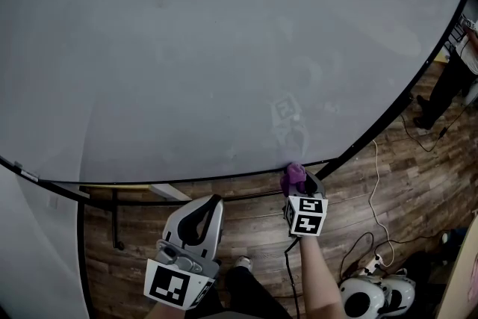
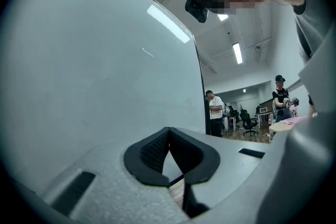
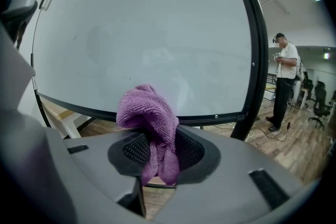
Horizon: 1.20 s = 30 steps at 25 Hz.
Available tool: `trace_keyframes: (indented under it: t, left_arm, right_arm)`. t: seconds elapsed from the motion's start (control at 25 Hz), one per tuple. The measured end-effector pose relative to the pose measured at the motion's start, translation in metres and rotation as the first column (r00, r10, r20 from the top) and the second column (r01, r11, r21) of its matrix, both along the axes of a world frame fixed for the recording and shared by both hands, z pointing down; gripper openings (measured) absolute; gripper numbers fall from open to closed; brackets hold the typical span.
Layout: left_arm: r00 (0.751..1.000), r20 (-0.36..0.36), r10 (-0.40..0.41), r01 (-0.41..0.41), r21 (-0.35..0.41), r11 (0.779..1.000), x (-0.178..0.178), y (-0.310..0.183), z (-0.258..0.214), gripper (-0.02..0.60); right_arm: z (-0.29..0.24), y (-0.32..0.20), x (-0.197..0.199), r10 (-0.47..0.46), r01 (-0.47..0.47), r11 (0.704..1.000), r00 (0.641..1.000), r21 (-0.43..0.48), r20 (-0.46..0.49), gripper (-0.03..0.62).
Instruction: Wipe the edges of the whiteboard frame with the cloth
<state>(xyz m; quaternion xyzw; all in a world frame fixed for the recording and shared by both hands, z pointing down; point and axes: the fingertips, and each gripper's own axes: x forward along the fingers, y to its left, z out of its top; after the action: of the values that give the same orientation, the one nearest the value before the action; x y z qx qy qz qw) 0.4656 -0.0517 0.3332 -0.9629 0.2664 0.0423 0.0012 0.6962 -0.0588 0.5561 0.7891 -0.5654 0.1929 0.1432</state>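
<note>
Clamping the cloth (image 3: pixel 148 113), the right gripper (image 3: pixel 157 160) could slip off the thin frame edge (image 3: pixel 210 118); the left gripper (image 2: pixel 169 160) sits closed, empty.

Wood plank floor (image 1: pixel 418 190); ceiling strip lights (image 2: pixel 237 53); office chairs (image 2: pixel 248 123) bkgd.

The small fuzzy purple cloth (image 3: pixel 149 113) is bunched up and pinched between the jaws of the right gripper (image 3: pixel 157 152), with its top poking up at the bottom edge of the big whiteboard's thin black frame (image 3: pixel 256 55).
</note>
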Motion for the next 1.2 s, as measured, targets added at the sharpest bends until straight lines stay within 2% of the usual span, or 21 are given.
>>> trace_keyframes:
  t: [0.44,0.92,1.2]
  left_arm:
    - [1.000,0.005,0.017,-0.017,0.015,1.000,0.015,-0.002,0.003,0.017]
    - [1.000,0.011,0.013,-0.013,0.005,1.000,0.020,-0.010,0.008,0.017]
    - [1.000,0.019,0.010,-0.010,-0.002,1.000,0.018,-0.011,0.012,0.017]
  right_arm:
    - [0.002,0.022,0.057,0.138,-0.138,0.990,0.990,-0.003,0.000,0.110]
    - [0.001,0.046,0.116,0.293,-0.293,0.956,0.956,0.004,0.024,0.107]
    - [0.003,0.051,0.127,0.298,-0.298,0.955,0.955,-0.006,0.002,0.107]
